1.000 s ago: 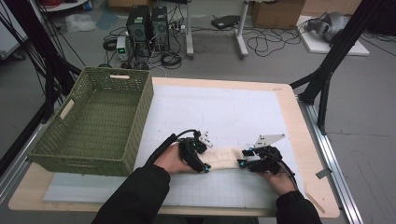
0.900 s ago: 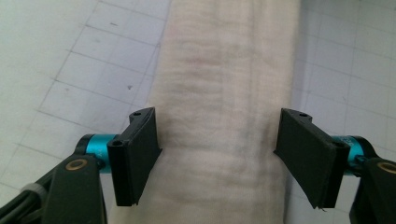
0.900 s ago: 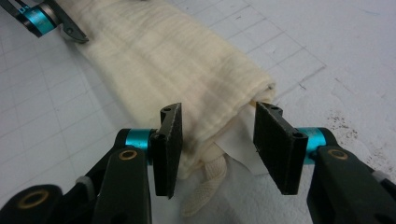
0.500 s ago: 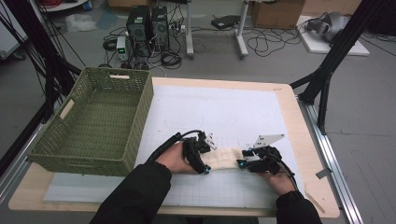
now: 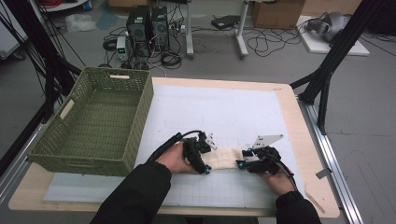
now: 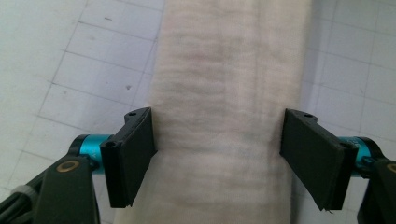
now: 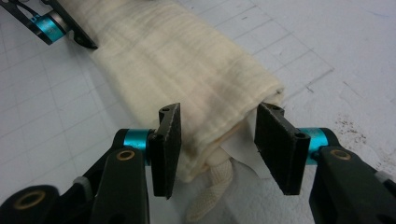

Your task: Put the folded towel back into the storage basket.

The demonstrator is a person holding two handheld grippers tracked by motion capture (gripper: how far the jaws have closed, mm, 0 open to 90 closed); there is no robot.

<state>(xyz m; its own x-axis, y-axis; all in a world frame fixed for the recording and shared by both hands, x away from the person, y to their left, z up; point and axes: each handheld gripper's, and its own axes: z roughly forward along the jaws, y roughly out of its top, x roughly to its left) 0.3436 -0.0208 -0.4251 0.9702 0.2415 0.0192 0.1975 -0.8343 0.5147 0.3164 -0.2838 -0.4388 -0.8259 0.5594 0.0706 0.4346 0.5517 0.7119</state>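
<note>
Item: folded cream cloth [image 5: 225, 157], right of green basket [image 5: 100, 122]. 2 grippers, left gripper [image 5: 200, 158] and right gripper [image 5: 243, 162], held low at opposite ends; jaws part-open, straddling the cloth, pads not clearly pressing.

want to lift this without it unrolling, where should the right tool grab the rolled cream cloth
Grip the rolled cream cloth across its width just behind the near end, coming from above with one jaw on each long side. The right tool already straddles that end, jaws apart. A tag and a cord stick out there, so bite the full thick roll, not those loose bits.
</note>
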